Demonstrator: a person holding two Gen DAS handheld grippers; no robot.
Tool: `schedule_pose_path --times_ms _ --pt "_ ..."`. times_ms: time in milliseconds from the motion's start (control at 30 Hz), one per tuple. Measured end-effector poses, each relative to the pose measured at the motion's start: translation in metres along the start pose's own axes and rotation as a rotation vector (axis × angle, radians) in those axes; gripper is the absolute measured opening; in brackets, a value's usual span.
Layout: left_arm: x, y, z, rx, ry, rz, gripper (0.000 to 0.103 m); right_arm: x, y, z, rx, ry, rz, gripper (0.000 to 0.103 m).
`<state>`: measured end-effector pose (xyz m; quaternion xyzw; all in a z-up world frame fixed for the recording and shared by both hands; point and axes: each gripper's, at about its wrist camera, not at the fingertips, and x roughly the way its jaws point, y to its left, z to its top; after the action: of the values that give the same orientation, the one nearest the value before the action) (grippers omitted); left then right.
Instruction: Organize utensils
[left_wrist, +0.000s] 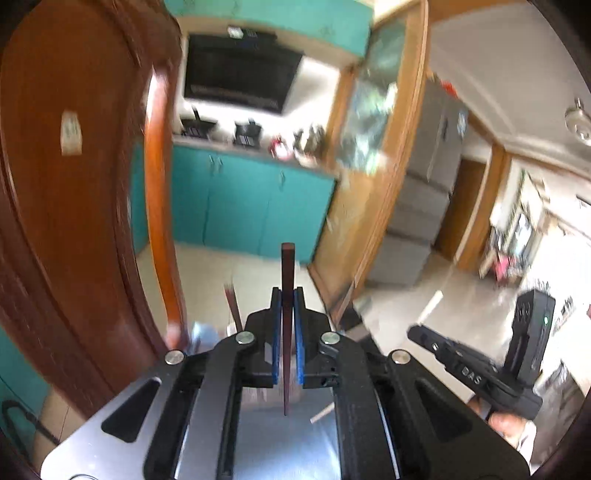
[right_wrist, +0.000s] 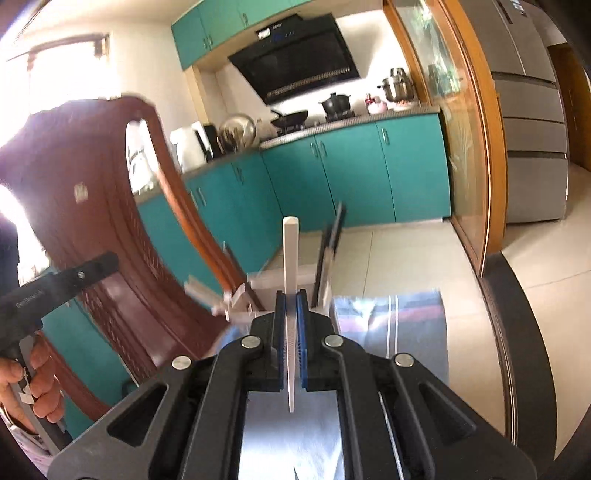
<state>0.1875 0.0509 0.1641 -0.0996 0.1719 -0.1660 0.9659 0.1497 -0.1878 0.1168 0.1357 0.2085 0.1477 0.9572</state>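
My left gripper is shut on a dark brown chopstick that stands upright between the blue pads, above a shiny metal surface. My right gripper is shut on a white chopstick, also upright. Just beyond it stands a white utensil holder with dark and white utensils leaning in it, blurred. Another brown chopstick shows blurred to the left in the left wrist view. The right gripper's body shows at the right of the left wrist view; the left one's body shows at the left of the right wrist view.
A brown wooden chair back rises close on the left in both views. Teal kitchen cabinets, a range hood and pots lie beyond. A wooden-framed glass partition and a grey fridge stand to the right. The table's dark rim curves right.
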Motion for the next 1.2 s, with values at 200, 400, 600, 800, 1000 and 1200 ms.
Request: schedule_pose_path --times_ms 200,400,600,800,1000,1200 --pt "0.000 0.012 0.019 -0.101 -0.230 0.088 0.007 0.004 0.003 0.056 0.037 -0.179 -0.021 0.006" --pt "0.056 0.014 -0.006 -0.093 -0.151 0.155 0.007 0.050 -0.001 0.045 0.053 -0.220 -0.078 0.007" --pt "0.089 0.025 -0.033 -0.073 -0.046 0.209 0.008 0.092 0.011 0.015 -0.038 -0.100 -0.112 0.006" --pt "0.107 0.023 -0.049 -0.018 0.021 0.240 0.009 0.105 0.017 -0.003 -0.118 -0.033 -0.165 0.006" --pt "0.106 0.018 -0.057 0.027 0.044 0.251 0.011 0.095 0.015 -0.013 -0.144 -0.026 -0.163 0.017" --pt "0.086 0.008 -0.062 0.066 -0.001 0.220 0.050 0.047 0.023 -0.013 -0.170 -0.128 -0.121 0.050"
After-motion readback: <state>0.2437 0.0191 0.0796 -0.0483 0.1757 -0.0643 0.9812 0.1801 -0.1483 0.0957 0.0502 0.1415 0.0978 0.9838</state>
